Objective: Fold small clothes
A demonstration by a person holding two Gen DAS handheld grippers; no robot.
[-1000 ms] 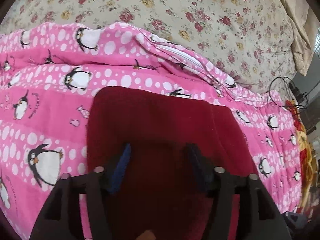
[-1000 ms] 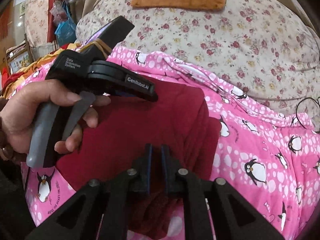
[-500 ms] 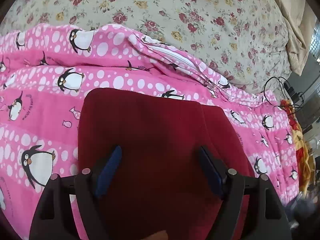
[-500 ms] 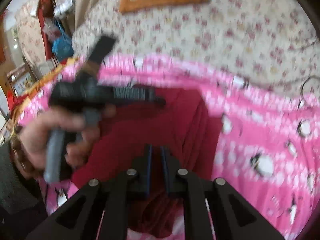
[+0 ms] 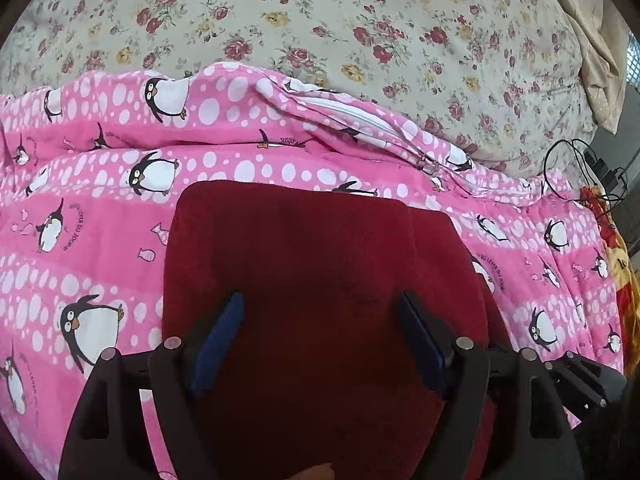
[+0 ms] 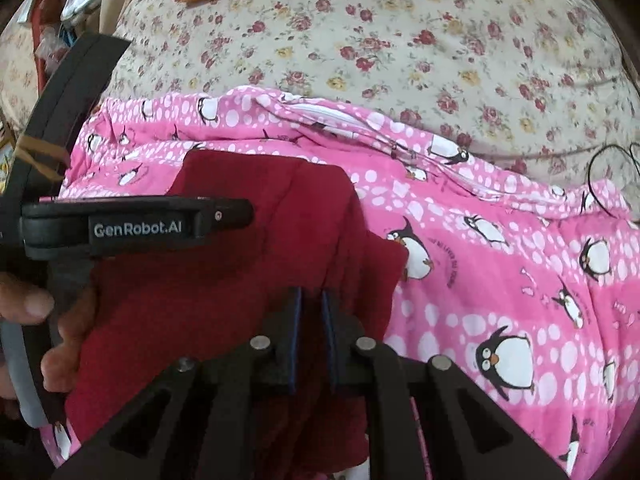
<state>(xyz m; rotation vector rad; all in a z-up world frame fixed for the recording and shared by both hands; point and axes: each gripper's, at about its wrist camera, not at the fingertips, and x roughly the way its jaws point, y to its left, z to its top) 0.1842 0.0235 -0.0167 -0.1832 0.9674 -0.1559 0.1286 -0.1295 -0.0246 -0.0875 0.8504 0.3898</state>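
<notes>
The folded maroon garment (image 5: 296,280) lies on the penguin-print quilt (image 5: 100,240) directly beneath the wide-open, empty left gripper (image 5: 320,320); the right gripper (image 6: 312,320), nearly closed, overlaps its right edge.

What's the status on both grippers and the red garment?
Left gripper just opened, fingers astride the folded dark red fleece garment. Right gripper shut on its edge. Garment on the pink penguin-print blanket; nothing in the way.

My right tool (image 6: 311,302) is pinched shut on the dark red cloth (image 6: 224,280) on the pink penguin blanket (image 6: 500,272); the left tool (image 6: 140,226) hangs beside it.
</notes>
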